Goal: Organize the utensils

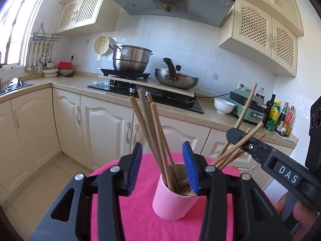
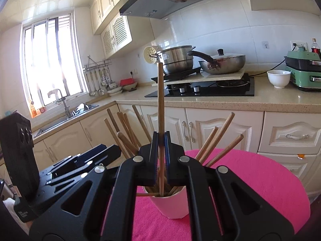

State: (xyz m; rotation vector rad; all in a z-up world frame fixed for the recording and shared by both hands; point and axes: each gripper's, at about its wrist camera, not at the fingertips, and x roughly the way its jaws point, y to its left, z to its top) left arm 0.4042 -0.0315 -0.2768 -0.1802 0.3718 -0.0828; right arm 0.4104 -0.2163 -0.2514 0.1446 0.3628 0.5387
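1. Setting: a pink cup (image 1: 174,202) stands upright on a round table (image 1: 130,221) covered in pink cloth. Several wooden chopsticks (image 1: 158,146) already lean inside it, fanned to both sides.

2. Left hand-held gripper (image 1: 162,166): jaws apart, blue pads standing either side of the leaning bundle and clear of it. Nothing is gripped (the sticks merely pass between the open pads).

3. Right hand-held gripper (image 2: 160,142): jaws closed on a single chopstick (image 2: 161,100), which stands close to upright. Its lower end reaches down into the mouth of the cup, seen directly in the right wrist view.

4. Step in hand, as judged: placing one more chopstick into the cup, with the left side having let go of its own load.

5. Whether the held stick's tip already rests on the cup bottom cannot be told; the cup's interior is crowded and shadowed.

6. Next move, as judged: lower the stick until it seats, then part the right jaws and lift clear without dragging neighbouring sticks or tipping the light cup. The left hand-held gripper should back away from the bundle first.
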